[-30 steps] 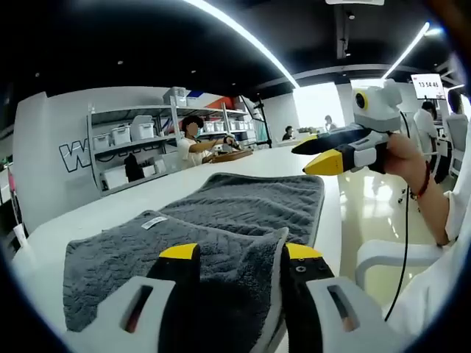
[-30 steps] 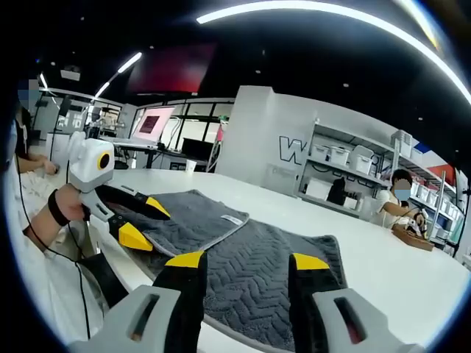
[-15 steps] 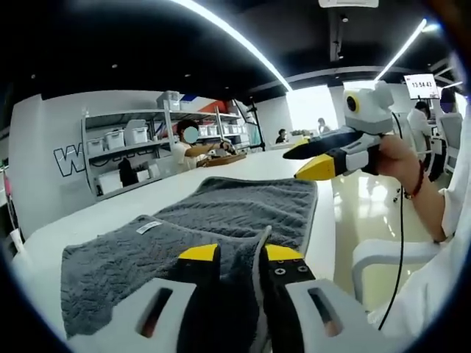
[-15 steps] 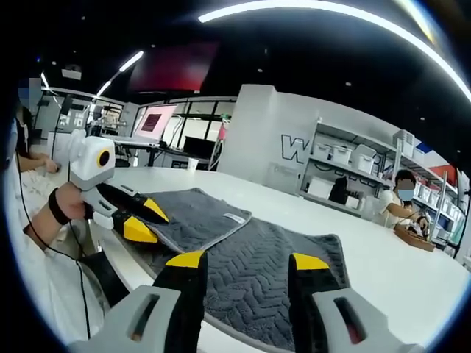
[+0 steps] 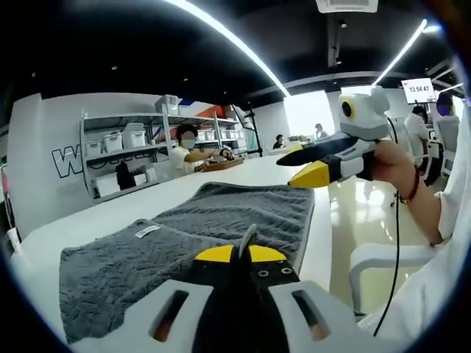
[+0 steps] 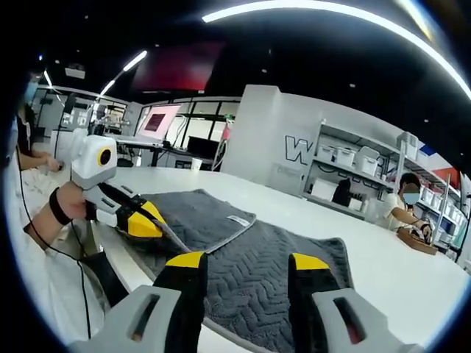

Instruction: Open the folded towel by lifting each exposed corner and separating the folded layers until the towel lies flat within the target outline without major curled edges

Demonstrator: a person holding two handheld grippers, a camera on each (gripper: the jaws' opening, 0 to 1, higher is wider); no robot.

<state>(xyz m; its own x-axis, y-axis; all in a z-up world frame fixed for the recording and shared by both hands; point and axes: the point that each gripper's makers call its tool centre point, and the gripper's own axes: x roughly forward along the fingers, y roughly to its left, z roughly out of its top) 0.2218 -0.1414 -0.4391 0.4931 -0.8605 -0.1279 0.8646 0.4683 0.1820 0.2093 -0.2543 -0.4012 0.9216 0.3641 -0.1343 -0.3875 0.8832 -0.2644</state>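
Observation:
A grey folded towel (image 5: 221,213) lies on the white table (image 5: 110,206), its upper folded layer (image 5: 110,268) on the near left with a small white label (image 5: 147,230). My left gripper (image 5: 237,254) is shut on the raised corner of that upper layer at the table's near edge. In the right gripper view the left gripper (image 6: 151,220) pinches the towel (image 6: 272,257) edge at the left. My right gripper (image 6: 246,261) hovers open above the towel's unfolded part, holding nothing. In the left gripper view, a hand holds the right gripper (image 5: 288,170) above the towel's right edge.
Shelving with white bins (image 5: 125,143) stands behind the table, and a person (image 5: 188,147) works at its far end. A white chair (image 5: 375,254) stands off the table's right edge. Desks and monitors (image 6: 158,125) are at the back left.
My left gripper's jaws have come together on the corner of the towel's upper layer, which now stands up between them. The right gripper stays open above the towel.

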